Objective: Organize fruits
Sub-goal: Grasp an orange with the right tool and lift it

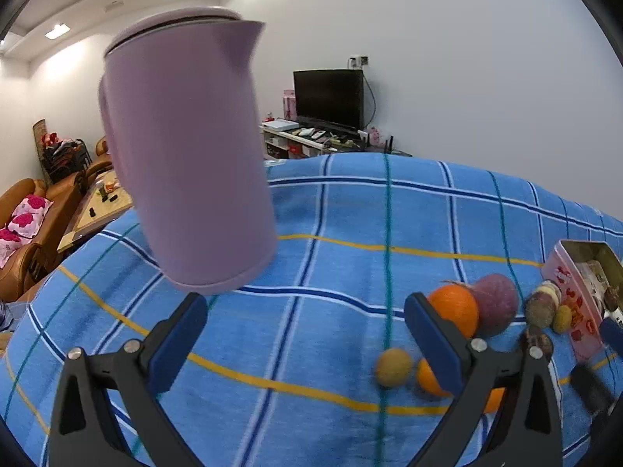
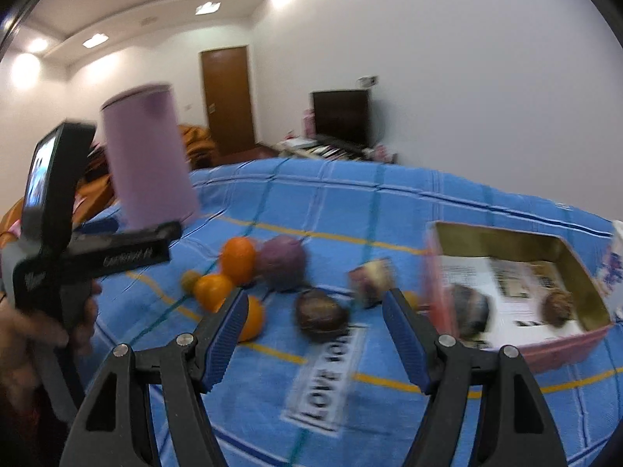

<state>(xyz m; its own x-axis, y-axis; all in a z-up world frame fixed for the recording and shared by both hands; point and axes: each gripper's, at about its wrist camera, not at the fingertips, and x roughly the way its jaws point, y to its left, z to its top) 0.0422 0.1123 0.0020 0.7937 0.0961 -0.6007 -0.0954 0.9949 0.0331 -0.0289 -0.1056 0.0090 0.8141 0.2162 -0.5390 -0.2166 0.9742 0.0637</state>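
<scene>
Loose fruits lie on a blue checked cloth: oranges [image 2: 238, 259], a purple round fruit [image 2: 281, 262], a dark brown fruit [image 2: 321, 314], a small yellow-green fruit [image 1: 393, 366] and a cut piece [image 2: 372, 281]. A pink tin box [image 2: 518, 295] at the right holds two dark fruits [image 2: 557, 306]. My left gripper [image 1: 307, 330] is open and empty, left of an orange [image 1: 455, 309]. My right gripper [image 2: 315, 334] is open and empty, just in front of the dark brown fruit. The left gripper's body [image 2: 58, 249] shows in the right wrist view.
A tall lilac jug [image 1: 187, 155] stands on the cloth at the left, close to my left gripper. A white label strip [image 2: 327, 381] lies on the cloth. A TV [image 1: 329, 97], sofa [image 1: 23, 225] and door [image 2: 227, 97] are beyond the table.
</scene>
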